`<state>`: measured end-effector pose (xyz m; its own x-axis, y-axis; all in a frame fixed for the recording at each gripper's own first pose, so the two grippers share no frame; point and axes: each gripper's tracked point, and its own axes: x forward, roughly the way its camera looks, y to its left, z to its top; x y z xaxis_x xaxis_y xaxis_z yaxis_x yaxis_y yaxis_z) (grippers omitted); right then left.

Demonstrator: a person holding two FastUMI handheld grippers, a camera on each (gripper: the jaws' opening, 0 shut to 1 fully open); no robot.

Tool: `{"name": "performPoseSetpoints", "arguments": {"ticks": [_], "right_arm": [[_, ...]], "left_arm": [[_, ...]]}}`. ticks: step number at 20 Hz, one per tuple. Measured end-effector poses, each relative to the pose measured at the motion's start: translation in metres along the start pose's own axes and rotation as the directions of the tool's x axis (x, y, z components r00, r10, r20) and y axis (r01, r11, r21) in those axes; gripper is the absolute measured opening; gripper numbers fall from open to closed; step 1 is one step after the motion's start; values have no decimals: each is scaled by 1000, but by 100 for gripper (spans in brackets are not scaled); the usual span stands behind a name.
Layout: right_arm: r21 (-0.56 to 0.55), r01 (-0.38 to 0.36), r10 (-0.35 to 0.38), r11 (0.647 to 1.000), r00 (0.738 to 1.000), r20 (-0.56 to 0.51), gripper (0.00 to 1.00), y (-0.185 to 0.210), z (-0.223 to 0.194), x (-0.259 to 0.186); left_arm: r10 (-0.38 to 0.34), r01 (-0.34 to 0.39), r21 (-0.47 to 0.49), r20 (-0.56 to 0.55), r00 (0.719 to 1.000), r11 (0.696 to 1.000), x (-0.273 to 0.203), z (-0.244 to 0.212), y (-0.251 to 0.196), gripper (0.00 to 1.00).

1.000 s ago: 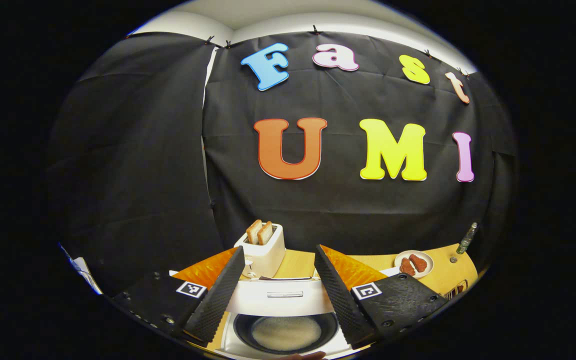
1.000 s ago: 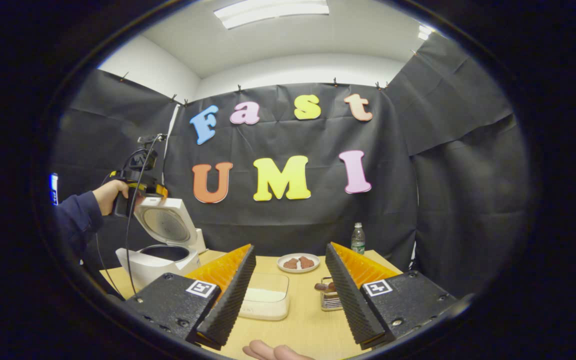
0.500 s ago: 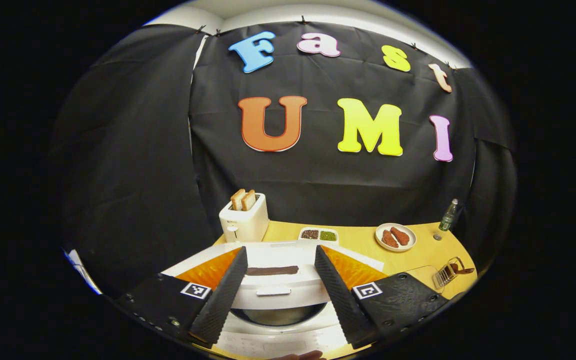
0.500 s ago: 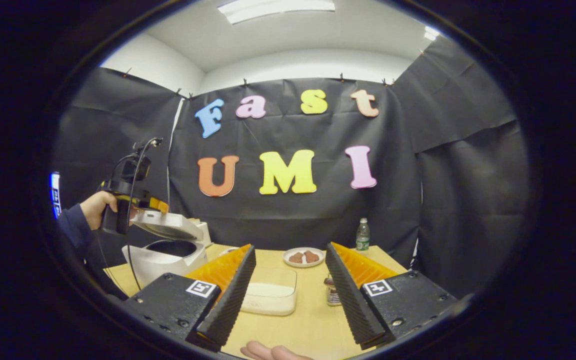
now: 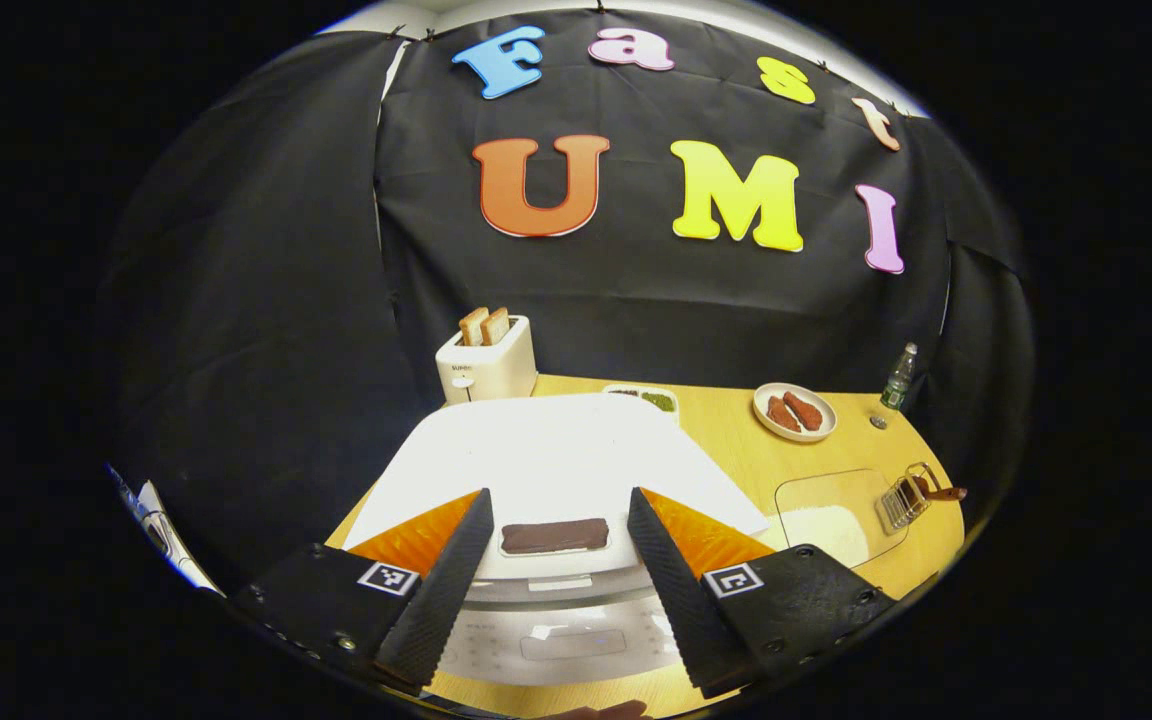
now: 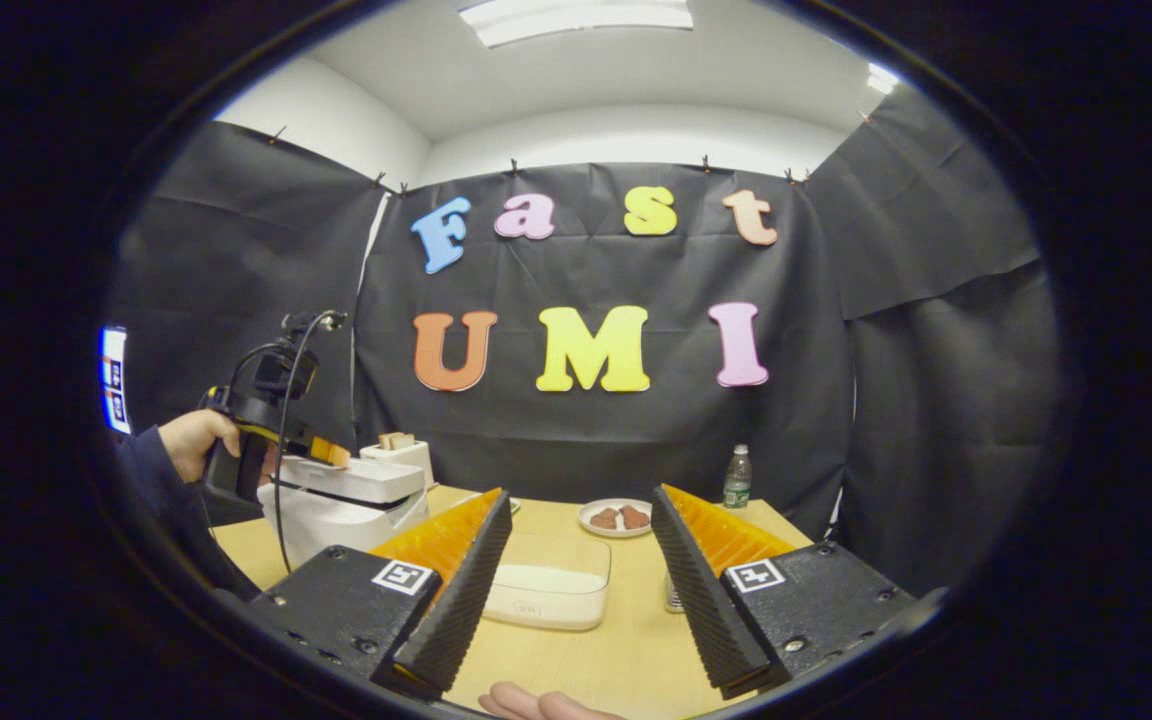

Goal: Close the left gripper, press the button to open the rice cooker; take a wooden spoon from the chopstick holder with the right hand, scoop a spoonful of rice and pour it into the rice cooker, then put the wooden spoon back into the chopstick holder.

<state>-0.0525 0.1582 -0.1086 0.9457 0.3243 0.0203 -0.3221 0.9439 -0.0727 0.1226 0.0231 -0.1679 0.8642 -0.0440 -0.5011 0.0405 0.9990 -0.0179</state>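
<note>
A smooth white rice cooker (image 5: pixel 546 470) sits lid-down near the left edge of a pale wooden bench (image 5: pixel 736 450), the left tool (image 5: pixel 556 585) spread above its lid. The right tool (image 6: pixel 576 600) hangs spread over the front edge. A clear rectangular container of rice (image 6: pixel 548 592) lies mid-bench; a wire chopstick holder (image 5: pixel 904 500) stands at the right edge, its wooden spoon (image 5: pixel 936 491) leaning rightward.

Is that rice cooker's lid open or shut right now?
Shut, or very nearly: the lid lies flat on the rice cooker body, and no inner pot shows. Whether it has latched, I cannot tell.
</note>
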Motion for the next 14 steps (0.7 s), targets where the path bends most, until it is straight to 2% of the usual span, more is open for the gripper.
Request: {"name": "performPoseSetpoints", "arguments": {"ticks": [4, 14], "right_arm": [[2, 2, -2, 1000, 1000, -3, 90, -3, -3, -1], [21, 4, -4, 1000, 1000, -6, 90, -14, -14, -3]], "left_arm": [[-19, 20, 10, -66, 998, 1000, 10, -23, -5, 89], [-7, 7, 9, -76, 997, 1000, 25, -23, -1, 93]]}}
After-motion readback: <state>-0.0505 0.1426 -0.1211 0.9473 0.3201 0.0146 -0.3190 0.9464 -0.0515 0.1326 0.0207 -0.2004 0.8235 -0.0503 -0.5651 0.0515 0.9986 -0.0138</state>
